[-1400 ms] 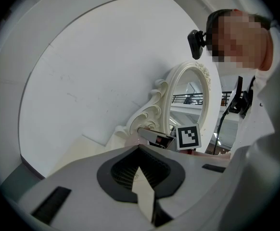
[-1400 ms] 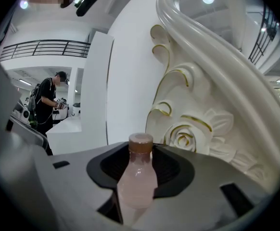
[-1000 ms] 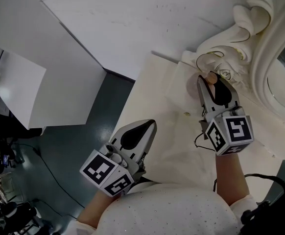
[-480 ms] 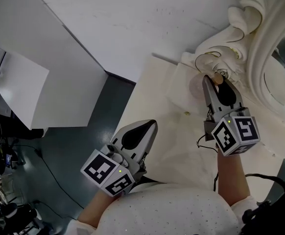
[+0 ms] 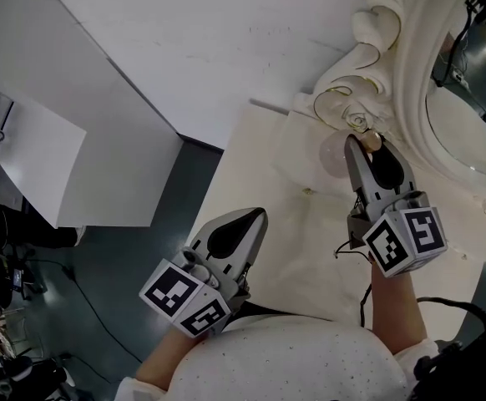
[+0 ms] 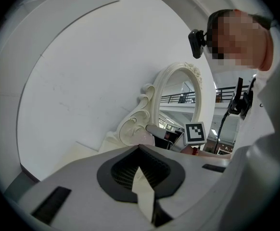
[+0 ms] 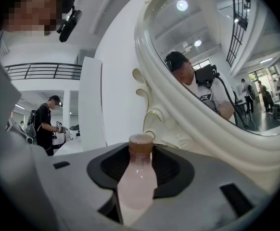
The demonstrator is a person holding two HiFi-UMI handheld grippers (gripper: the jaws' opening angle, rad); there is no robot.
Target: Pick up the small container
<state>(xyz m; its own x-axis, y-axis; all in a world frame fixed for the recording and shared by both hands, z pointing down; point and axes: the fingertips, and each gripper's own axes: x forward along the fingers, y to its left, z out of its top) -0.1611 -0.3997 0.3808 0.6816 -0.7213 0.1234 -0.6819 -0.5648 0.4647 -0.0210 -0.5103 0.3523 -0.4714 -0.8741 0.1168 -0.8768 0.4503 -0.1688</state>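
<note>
Got bottle point(image 5: 336, 154) pinched in right tool point(image 5: 361, 143) at 1 o'clock, just beside mirror frame point(image 5: 351, 82); left tool point(image 5: 255, 215) shut, empty. Could slip or bump frame if swung carelessly.

Left gripper point(image 5: 258, 214): jaws together, nothing between, pointing away from body. Right gripper point(image 5: 367, 145): jaws clamped on small container point(image 7: 139, 177), cap at tips. Left forearm point(image 5: 161, 364), right forearm point(image 5: 392, 307) extended forward, apart.
</note>
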